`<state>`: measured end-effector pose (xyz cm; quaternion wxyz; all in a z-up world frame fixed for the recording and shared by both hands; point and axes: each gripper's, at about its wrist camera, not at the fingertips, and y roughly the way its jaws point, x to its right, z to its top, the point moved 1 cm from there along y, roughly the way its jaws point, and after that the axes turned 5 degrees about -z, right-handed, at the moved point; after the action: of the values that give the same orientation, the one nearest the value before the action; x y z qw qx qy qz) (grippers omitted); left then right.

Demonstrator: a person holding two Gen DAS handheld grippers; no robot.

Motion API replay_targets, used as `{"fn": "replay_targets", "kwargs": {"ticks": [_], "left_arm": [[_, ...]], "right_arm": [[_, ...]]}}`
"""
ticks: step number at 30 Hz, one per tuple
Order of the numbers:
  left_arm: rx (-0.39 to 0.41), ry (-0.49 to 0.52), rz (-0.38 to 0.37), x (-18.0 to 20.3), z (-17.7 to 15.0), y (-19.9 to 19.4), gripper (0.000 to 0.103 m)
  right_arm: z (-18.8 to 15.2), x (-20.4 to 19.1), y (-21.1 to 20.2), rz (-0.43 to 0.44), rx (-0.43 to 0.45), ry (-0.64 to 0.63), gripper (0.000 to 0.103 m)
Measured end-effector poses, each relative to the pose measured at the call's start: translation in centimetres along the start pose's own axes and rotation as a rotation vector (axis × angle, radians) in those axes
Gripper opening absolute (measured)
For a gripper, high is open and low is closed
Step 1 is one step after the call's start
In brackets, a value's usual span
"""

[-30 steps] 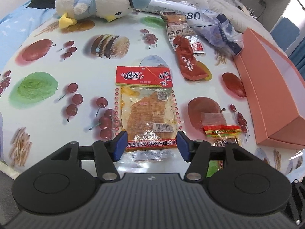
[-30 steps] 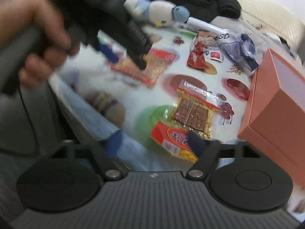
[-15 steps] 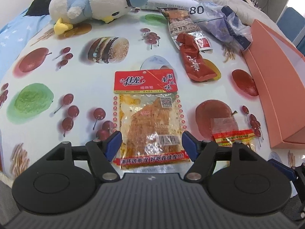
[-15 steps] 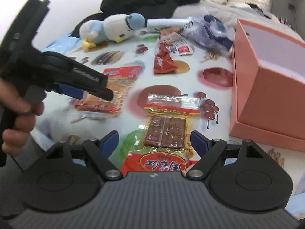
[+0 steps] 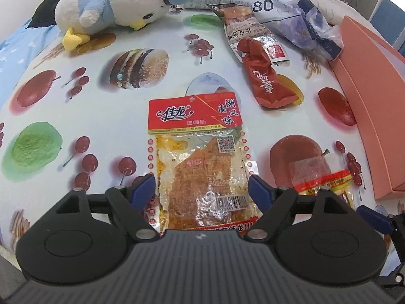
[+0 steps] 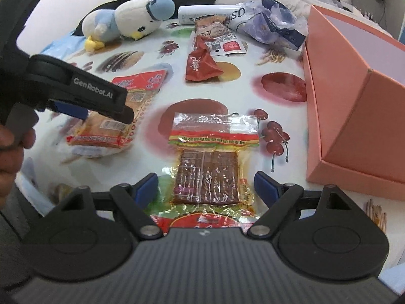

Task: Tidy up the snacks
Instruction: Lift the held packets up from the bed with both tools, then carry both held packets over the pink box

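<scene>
The left claw (image 5: 201,188) is held low over the table (image 5: 106,116), which is covered by a cloth printed with fruit and burgers. Its blue fingers have just been spreading and are seen wide apart, one on each side of the near end of the red-topped snack packet (image 5: 200,162); the pads are not pressed on it. The packet lies flat on the table.

The right claw (image 6: 206,186) is likewise seen spread, with the brown snack packet (image 6: 211,167) lying flat between its fingers and untouched by them. This packet is placed to the right of the red-topped one, near the left wall of the pink box (image 6: 354,116), which stands open at the right edge.

Farther off, a dark red wrapper (image 5: 267,81) and a clear packet (image 5: 249,30) are laid side by side, touching. A plush bird (image 5: 119,10) is rested at the far left, and a crumpled blue bag (image 5: 303,25) at the far right.
</scene>
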<state>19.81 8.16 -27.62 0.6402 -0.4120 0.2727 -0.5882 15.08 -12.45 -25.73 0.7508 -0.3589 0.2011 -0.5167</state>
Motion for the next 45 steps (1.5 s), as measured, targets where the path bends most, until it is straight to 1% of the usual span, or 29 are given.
{"fn": "replay_targets", "kwargs": {"ticks": [2,5,7,9,11,14,17,20,22,23,25,28,30,36,45], "left_arm": [[0.000,0.006,0.006,0.3,0.0,0.1,0.085],[0.002,0.012,0.016,0.6,-0.2,0.3,0.085],[0.004,0.014,0.018,0.7,-0.3,0.3,0.085],[0.005,0.028,0.011,1.0,-0.4,0.4,0.085],[-0.001,0.047,-0.020,1.6,-0.8,0.5,0.085],[0.006,0.119,-0.009,3.1,-1.9,0.5,0.085],[0.017,0.137,-0.018,3.6,-2.6,0.3,0.084],[0.022,0.139,-0.020,3.5,-2.8,0.0,0.077],[0.022,0.139,-0.029,3.4,-2.9,-0.2,0.070],[0.022,0.143,-0.034,3.4,-3.0,-0.3,0.068],[0.027,0.151,-0.040,3.7,-3.2,-0.6,0.057],[0.030,0.167,-0.051,4.2,-3.4,-1.0,0.046],[0.028,0.162,-0.064,4.2,-3.5,-1.4,0.044],[0.052,0.122,-0.096,4.2,-3.6,-4.1,0.041],[0.101,0.083,-0.136,4.4,-4.1,-10.0,0.041]], "right_arm": [[0.1,0.0,0.0,0.000,0.001,-0.001,0.076],[0.3,-0.1,0.0,-0.003,0.003,-0.017,0.059],[0.5,-0.1,-0.1,0.000,-0.002,-0.019,0.056],[0.6,-0.2,-0.2,0.003,0.000,-0.022,0.055],[0.6,-0.3,-0.4,0.000,0.008,-0.032,0.055],[0.6,-0.2,-0.6,0.000,0.012,-0.026,0.055],[0.4,-0.3,-0.9,-0.009,0.019,-0.032,0.055],[0.3,0.0,-1.1,-0.010,0.013,-0.012,0.055],[0.2,0.1,-1.5,-0.015,0.017,-0.004,0.055],[0.1,0.3,-1.7,-0.018,0.019,-0.001,0.055],[0.0,0.6,-2.1,-0.021,0.020,0.006,0.055],[-0.2,1.0,-2.6,-0.023,0.022,0.019,0.055],[-0.2,1.2,-3.1,-0.029,0.026,0.026,0.055],[0.1,1.8,-5.0,-0.033,0.051,0.059,0.055],[0.1,1.9,-8.7,-0.038,0.103,0.087,0.055]]}}
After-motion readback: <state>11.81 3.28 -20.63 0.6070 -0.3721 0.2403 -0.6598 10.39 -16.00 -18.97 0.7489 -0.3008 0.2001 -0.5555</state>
